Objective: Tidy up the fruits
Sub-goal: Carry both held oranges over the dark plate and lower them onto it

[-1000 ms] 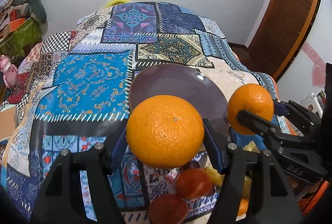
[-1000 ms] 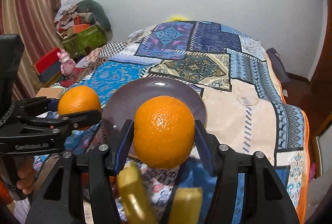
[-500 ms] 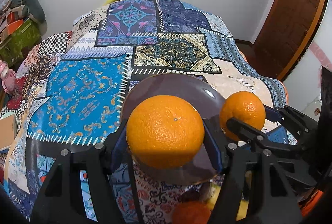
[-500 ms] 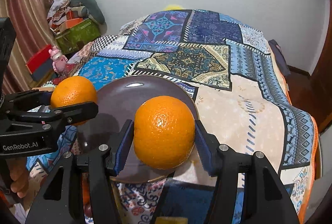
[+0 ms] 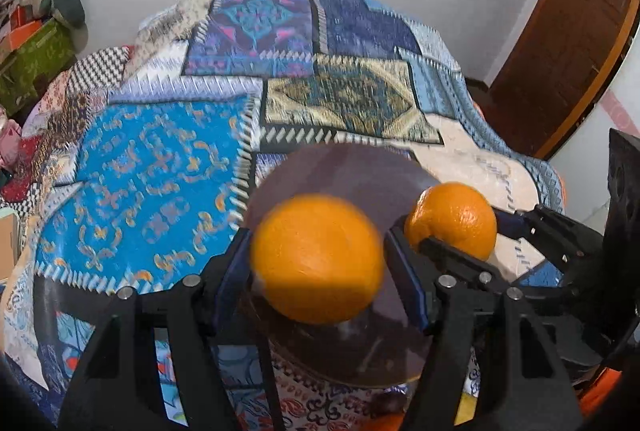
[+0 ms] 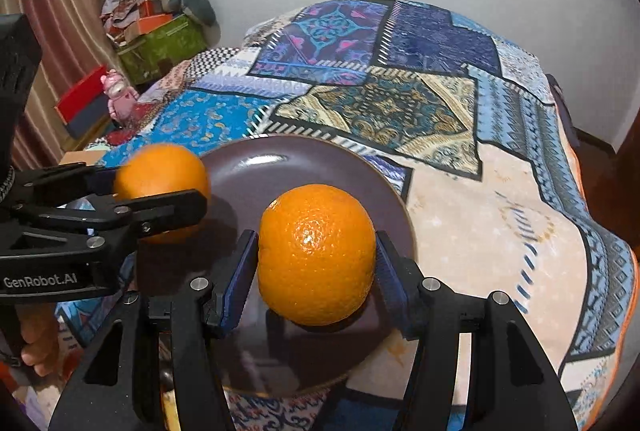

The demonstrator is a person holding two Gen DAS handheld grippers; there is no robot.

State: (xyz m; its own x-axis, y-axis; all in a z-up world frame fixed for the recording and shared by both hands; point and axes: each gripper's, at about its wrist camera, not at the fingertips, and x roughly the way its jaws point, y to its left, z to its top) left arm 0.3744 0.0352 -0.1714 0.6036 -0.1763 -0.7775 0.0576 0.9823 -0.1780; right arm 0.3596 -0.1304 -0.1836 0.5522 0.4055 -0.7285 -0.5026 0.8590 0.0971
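Note:
A dark brown plate point(image 5: 344, 171) point(image 6: 304, 167) lies on the patchwork bedspread. My left gripper point(image 5: 318, 263) is open: its jaws stand apart from a blurred orange point(image 5: 318, 259) that sits low over the plate. The same orange point(image 6: 160, 175) shows at the plate's left edge in the right wrist view, beside the left gripper point(image 6: 160, 191). My right gripper point(image 6: 316, 263) is shut on a second orange point(image 6: 316, 255) and holds it just above the plate's near half. It shows at the right in the left wrist view point(image 5: 452, 227), with its orange point(image 5: 452, 215).
The patchwork bedspread point(image 6: 460, 135) covers the whole bed. Boxes and clutter point(image 6: 160, 27) are piled at the far left by a curtain. A pink toy point(image 6: 118, 97) stands beside the bed. A wooden door point(image 5: 560, 43) is at the right.
Both grippers have moved forward and down over the plate. The left jaws have opened and its orange has come loose and blurred. The fruit at the near edge has slipped out of view.

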